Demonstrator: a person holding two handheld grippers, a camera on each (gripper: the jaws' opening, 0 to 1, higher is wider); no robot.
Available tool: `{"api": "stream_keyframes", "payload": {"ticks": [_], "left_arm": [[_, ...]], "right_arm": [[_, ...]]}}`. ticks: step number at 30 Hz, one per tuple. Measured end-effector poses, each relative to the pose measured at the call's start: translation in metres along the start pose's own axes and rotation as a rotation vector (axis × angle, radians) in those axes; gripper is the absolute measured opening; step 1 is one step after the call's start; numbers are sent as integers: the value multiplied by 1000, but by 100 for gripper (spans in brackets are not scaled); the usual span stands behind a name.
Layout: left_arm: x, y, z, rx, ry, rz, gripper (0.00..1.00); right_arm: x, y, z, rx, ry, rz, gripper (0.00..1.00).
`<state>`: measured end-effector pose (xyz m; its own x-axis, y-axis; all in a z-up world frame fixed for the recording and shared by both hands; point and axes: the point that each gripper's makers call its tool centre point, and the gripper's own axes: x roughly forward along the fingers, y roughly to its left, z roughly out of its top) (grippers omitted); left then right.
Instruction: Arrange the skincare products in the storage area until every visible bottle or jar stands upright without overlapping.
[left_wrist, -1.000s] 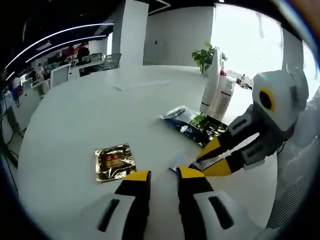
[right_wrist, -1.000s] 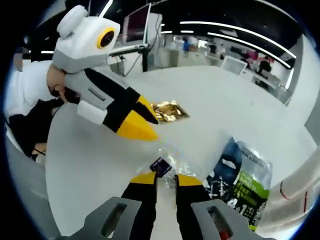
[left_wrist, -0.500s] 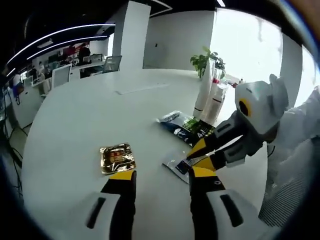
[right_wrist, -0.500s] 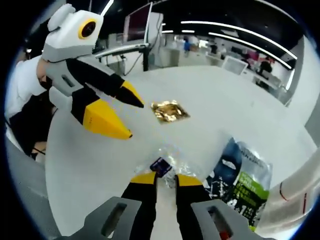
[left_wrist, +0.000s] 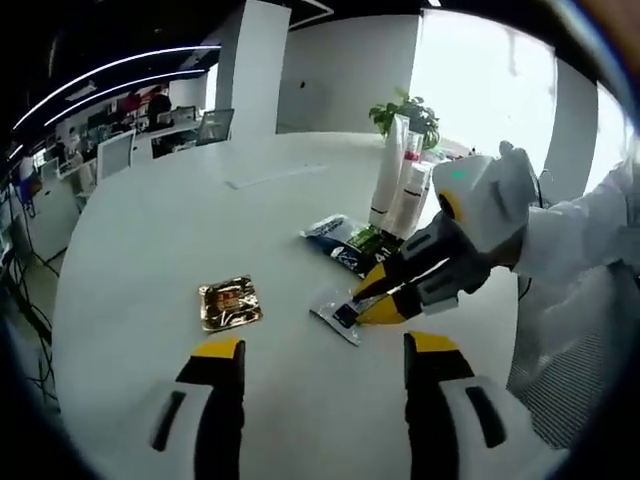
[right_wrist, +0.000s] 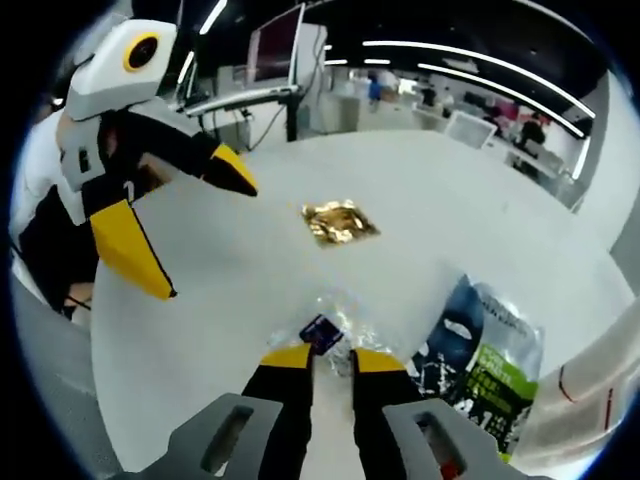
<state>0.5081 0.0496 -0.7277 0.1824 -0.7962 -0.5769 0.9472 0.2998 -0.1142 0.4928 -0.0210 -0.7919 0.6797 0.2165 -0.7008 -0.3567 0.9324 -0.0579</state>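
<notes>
A clear sachet with a dark blue label lies on the white table, and my right gripper is shut on its near edge. In the left gripper view the same sachet sits at the tips of the right gripper. My left gripper is wide open above the table with nothing between its jaws. It also hangs at the left of the right gripper view, jaws spread. A gold foil sachet lies flat to the left. Two tall white bottles stand upright beyond a dark blue-green pouch.
The gold sachet and the dark pouch lie flat on the round table. A potted plant stands behind the bottles. A person's white sleeve is at the right. Desks and monitors fill the room beyond.
My left gripper has opened much wider and drawn back from the clear sachet. The right gripper has kept its hold on the sachet in the same spot.
</notes>
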Motion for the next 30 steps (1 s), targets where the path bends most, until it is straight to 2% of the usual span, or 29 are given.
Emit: {"api": "stream_keyframes", "payload": {"ticks": [3, 8, 13, 18, 20, 30], "left_arm": [[-4, -2, 3, 10, -5, -1, 64], [-10, -1, 13, 40, -30, 11, 68], [-14, -2, 19, 71, -29, 19, 71], [-17, -6, 24, 80, -34, 16, 71], [-18, -7, 22, 107, -18, 19, 72], [-22, -9, 20, 111, -11, 25, 73]], "right_arm": [[-2, -4, 3, -16, 1, -35, 13], [-13, -4, 14, -1, -39, -32, 18], [-26, -7, 27, -47, -81, -49, 26], [-42, -9, 34, -72, -95, -50, 34], [-48, -10, 35, -78, -99, -49, 38], [-89, -26, 31, -57, -119, -69, 57]]}}
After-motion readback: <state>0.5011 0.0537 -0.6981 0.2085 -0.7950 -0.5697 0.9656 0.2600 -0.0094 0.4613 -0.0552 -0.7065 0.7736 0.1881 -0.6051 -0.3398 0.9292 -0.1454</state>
